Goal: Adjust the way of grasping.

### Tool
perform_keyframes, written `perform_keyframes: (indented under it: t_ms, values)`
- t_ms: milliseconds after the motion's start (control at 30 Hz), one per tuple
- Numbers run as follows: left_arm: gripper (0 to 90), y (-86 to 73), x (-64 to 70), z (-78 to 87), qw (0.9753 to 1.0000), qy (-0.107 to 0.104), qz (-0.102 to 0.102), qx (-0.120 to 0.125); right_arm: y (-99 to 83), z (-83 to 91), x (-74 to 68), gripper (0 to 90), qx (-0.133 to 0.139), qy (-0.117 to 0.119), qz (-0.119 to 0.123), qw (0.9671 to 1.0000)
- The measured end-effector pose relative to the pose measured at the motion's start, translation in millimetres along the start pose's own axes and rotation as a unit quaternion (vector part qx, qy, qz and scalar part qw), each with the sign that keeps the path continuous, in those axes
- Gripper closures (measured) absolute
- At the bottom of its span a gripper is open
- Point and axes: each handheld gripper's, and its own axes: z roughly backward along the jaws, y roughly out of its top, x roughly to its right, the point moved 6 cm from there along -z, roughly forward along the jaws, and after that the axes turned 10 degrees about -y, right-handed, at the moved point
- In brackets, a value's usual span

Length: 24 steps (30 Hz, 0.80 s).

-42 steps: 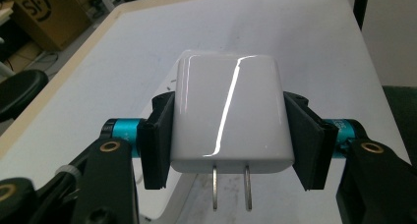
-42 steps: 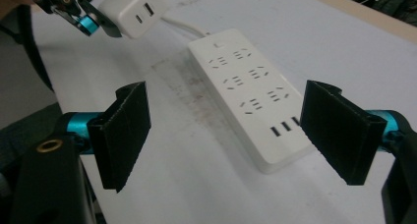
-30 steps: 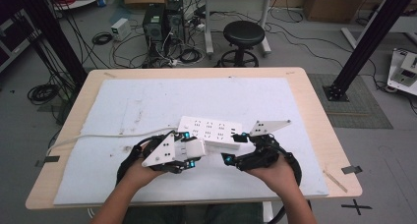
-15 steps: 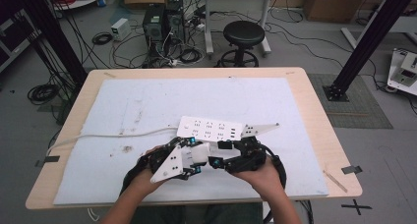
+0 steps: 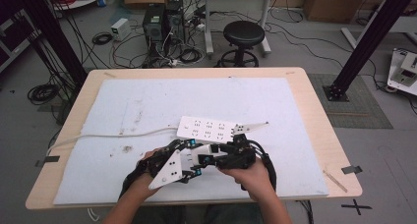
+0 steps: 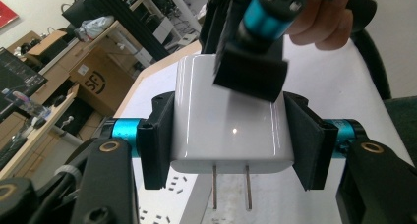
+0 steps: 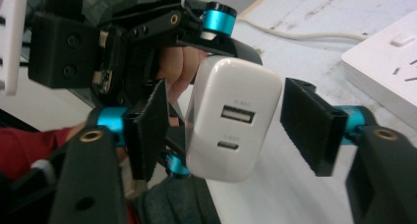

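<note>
A white USB charger (image 6: 231, 121) sits clamped between the two pads of my left gripper (image 6: 231, 135), its two prongs pointing back at the camera. In the right gripper view the charger (image 7: 231, 118) shows its port face. My right gripper (image 7: 228, 126) stands open around it, and the right pad (image 7: 310, 121) is clearly apart from it. In the high view both grippers, left (image 5: 189, 160) and right (image 5: 212, 157), meet near the table's front edge. Just beyond them a white power strip (image 5: 209, 129) lies flat.
The strip's white cord (image 5: 113, 134) runs left across the pale mat (image 5: 147, 101) and off the table's left edge. Another stretch of the strip (image 7: 388, 71) lies at the right of the right gripper view. A black stool (image 5: 241, 35) stands beyond the far edge.
The right gripper has moved left to meet the left one, and its open jaws now straddle the charger. The left gripper has kept its hold and shifted slightly toward the front.
</note>
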Motion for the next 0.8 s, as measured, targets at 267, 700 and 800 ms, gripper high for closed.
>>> perform_keyframes:
  t_ms: [267, 700, 800]
  values:
    - [42.5, 0.9, 0.6, -1.5, 1.0000, -0.001, -0.001, 0.001, -0.1, -2.0, 0.3, 54.5, 0.000, 0.007, 0.001, 1.0000]
    - [42.0, -0.1, -0.5, -3.4, 0.9998, 0.000, -0.016, -0.012, 0.0, -2.3, 1.9, 60.7, -0.015, 0.013, -0.018, 0.9997]
    - [41.5, -0.7, -1.0, -4.7, 0.9999, -0.002, -0.009, -0.007, 1.0, -1.8, 0.8, 62.5, -0.012, 0.016, -0.014, 0.9997]
